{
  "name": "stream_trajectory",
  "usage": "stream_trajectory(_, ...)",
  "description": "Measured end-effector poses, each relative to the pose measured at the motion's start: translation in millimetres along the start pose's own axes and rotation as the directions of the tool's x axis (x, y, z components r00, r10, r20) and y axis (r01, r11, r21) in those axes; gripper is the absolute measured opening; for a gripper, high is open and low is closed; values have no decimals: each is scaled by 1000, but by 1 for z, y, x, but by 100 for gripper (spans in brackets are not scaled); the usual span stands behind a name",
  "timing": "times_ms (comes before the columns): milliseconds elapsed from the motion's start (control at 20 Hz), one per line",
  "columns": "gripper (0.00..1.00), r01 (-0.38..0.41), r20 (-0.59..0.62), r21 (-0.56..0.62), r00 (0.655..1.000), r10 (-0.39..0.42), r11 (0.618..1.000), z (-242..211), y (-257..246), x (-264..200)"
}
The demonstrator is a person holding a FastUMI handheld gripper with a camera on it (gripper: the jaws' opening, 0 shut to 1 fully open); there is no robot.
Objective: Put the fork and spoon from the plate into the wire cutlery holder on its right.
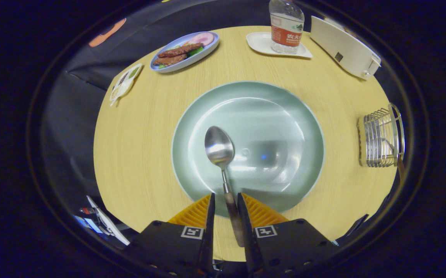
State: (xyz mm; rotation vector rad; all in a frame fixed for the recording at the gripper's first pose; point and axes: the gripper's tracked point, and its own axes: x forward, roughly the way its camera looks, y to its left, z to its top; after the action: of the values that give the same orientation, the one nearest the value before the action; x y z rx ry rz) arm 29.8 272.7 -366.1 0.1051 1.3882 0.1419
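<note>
Gripper (pixel 226 206) fingers clamp the spoon (pixel 220 148) handle between them, its long axis running toward 12 o'clock, bowl ahead over the green plate (pixel 296 116). At 3 o'clock on the worktop (pixel 138 139) stands the wire cutlery holder (pixel 381 141).

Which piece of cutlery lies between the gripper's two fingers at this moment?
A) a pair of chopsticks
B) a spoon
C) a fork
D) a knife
B: the handle of the spoon runs between the fingers of the gripper, which stand close on both sides of it, and its bowl rests on the plate.
</note>
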Motion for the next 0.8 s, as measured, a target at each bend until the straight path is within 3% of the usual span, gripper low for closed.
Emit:
stream_trajectory(200, 34, 22, -1, -22, 1000, -22, 1000, 5, -8, -11)
stream_trajectory(250, 24, 53, -3, -16, 999, -53, 998, -2, -14, 1)
stream_trajectory(350, 4, 40, -12, -29, 999, -41, 999, -1, -13, -2)
stream_trajectory(400, 1, 40, -15, -34, 999, -40, 999, -1, -14, -5)
stream_trajectory(550, 1, 18, -28, -36, 999, -19, 999, -3, -15, -19)
stream_trajectory(800, 1, -18, -4, -91, 1000, 18, 996, 12, -17, -85)
